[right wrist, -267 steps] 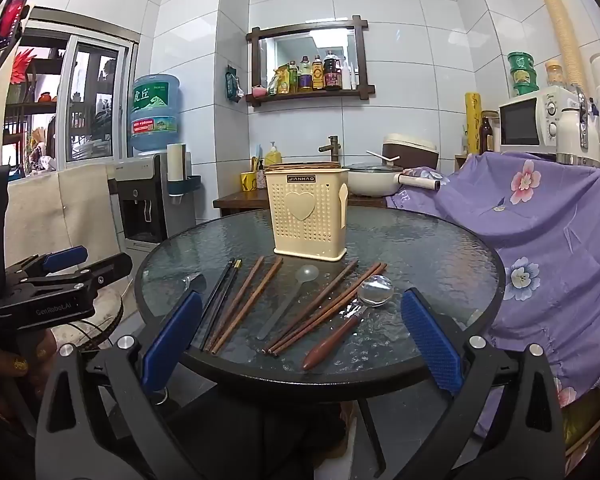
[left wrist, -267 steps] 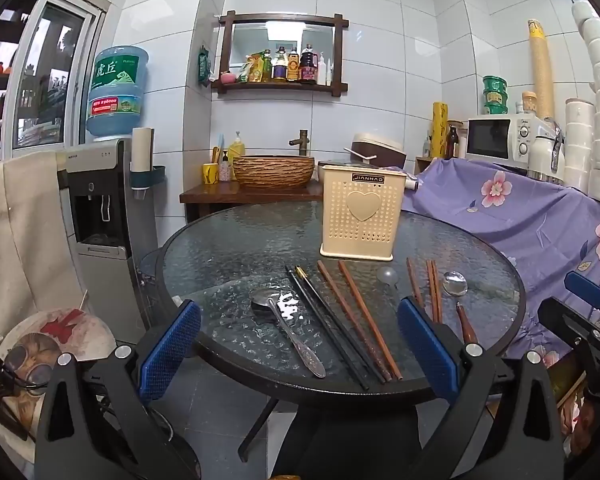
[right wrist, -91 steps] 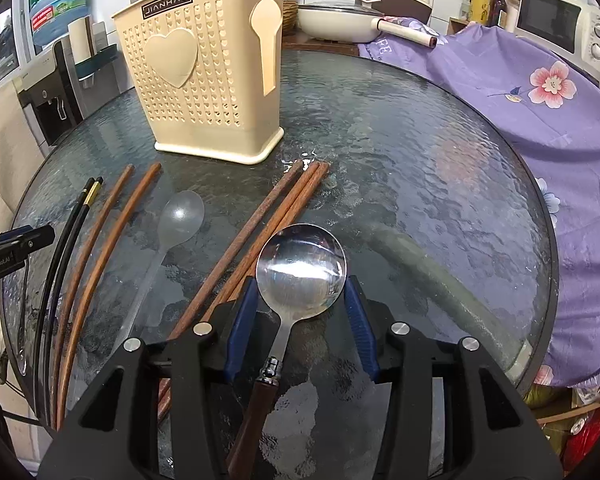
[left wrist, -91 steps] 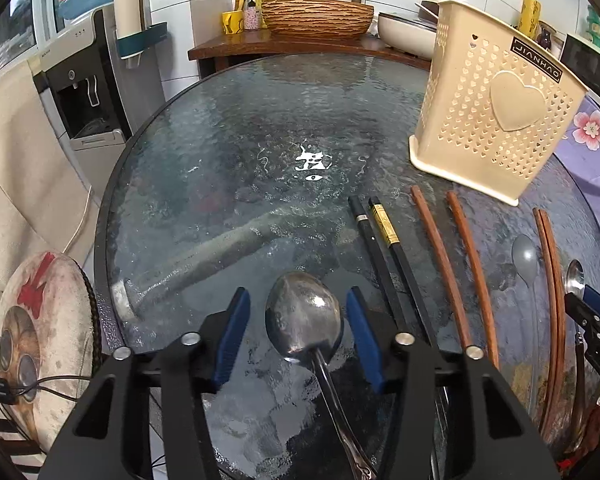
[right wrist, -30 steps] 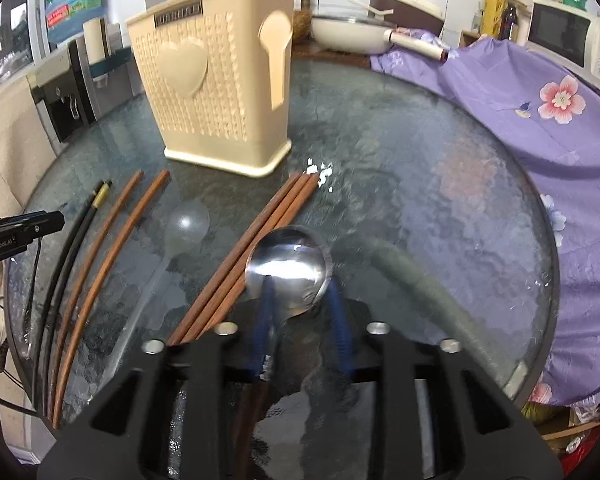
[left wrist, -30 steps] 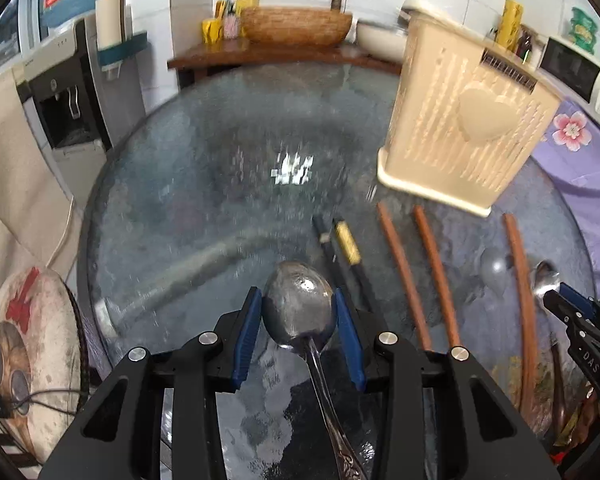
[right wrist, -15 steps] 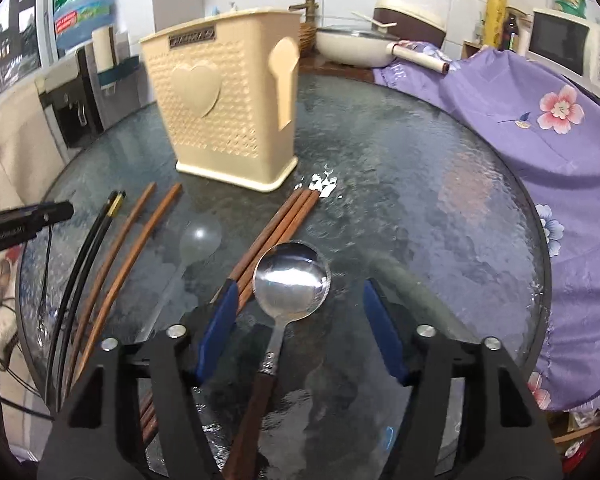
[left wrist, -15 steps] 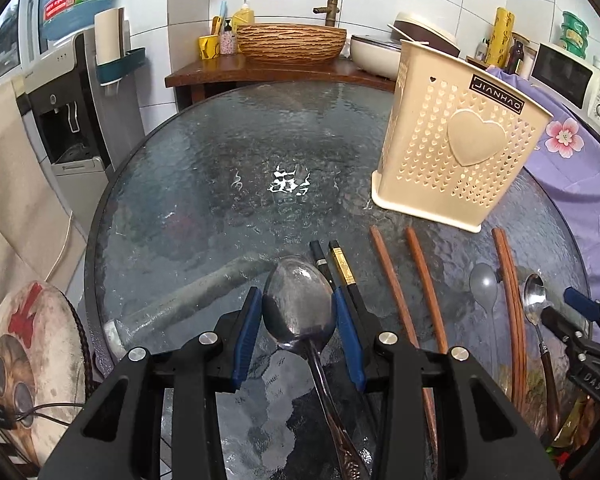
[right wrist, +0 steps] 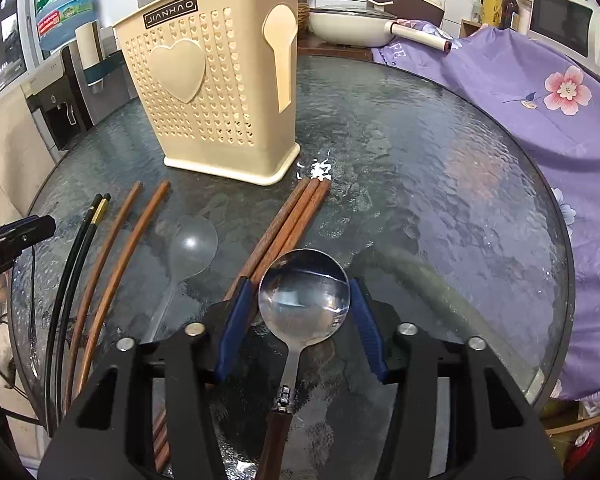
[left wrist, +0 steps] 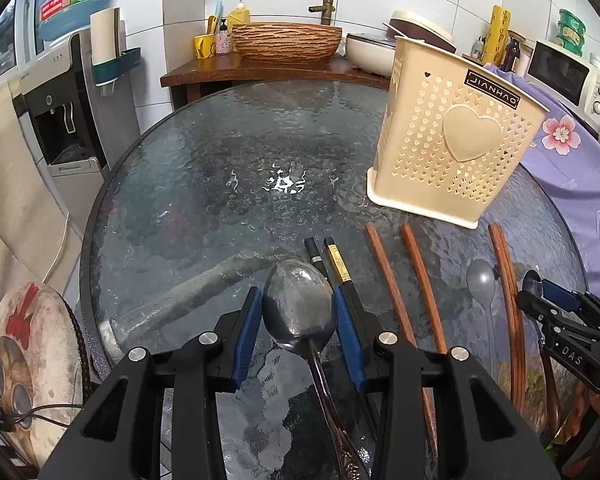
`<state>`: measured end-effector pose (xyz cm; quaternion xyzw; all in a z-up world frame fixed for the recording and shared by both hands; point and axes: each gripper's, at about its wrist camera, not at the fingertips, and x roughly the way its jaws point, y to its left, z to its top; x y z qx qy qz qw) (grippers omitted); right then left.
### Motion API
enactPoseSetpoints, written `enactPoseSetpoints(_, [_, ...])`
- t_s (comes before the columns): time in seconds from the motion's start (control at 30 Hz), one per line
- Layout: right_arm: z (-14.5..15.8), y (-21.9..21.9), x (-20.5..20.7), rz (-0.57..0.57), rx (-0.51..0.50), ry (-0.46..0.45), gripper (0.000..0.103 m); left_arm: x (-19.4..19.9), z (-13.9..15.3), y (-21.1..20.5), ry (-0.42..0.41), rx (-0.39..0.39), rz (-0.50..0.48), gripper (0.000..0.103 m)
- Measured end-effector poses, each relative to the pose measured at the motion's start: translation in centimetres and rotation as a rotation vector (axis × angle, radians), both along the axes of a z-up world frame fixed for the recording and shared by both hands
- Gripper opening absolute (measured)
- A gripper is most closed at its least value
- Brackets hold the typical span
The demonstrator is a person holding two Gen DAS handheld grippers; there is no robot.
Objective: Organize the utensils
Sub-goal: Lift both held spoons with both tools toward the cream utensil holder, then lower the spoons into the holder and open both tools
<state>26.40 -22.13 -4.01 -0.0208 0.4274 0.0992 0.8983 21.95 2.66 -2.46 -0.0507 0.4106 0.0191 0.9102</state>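
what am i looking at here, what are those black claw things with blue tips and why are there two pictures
Each picture comes from a camera mounted on a hand-held gripper, looking along its two blue-padded fingers. A person carries one in each hand. The left gripper is clamped on the bowl of a metal spoon. The right gripper straddles a wooden-handled spoon; its jaws are closing, with gaps beside the bowl. On the round glass table lie brown and black chopsticks, a clear spoon and a cream utensil holder.

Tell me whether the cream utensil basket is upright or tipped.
Upright: the basket stands flat on its base on the glass table.
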Motion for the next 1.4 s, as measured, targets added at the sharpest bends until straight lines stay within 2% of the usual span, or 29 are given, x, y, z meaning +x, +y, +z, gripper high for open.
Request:
enactPoseSetpoints(0.33, [0.6,-0.5,-0.6,0.003,0.03,-0.034,0.047,-0.3,0.3,0.0,-0.017,-0.006,-0.009,0.037])
enactPoseSetpoints(0.5, [2.6,-1.7,-1.2,0.029,0.089,-0.085,0.047,-0.7,1.3,0.2,-0.057,-0.005,-0.019,0.037])
enactPoseSetpoints(0.63, [5.1,-2.9,-1.8,0.054,0.163,-0.142,0.047,-1.2,2.9,0.0,-0.119,0.008,-0.046,0.037])
enactPoseSetpoints(0.8, [7.5,-3.3,-2.6,0.063,0.174,-0.203,0.047,-1.7,4.5,-0.1,-0.168,0.025,-0.068,0.037])
enactPoseSetpoints(1.13, [8.3,-3.2,-3.3,0.088,0.175,-0.215,0.047,-2.2,5.8,0.0,-0.211,-0.031,-0.091,0.036])
enactPoseSetpoints(1.4, [9.6,-3.6,-3.3,0.115,0.228,-0.231,0.047,-2.7,7.4,-0.1,-0.261,-0.042,-0.098,0.036])
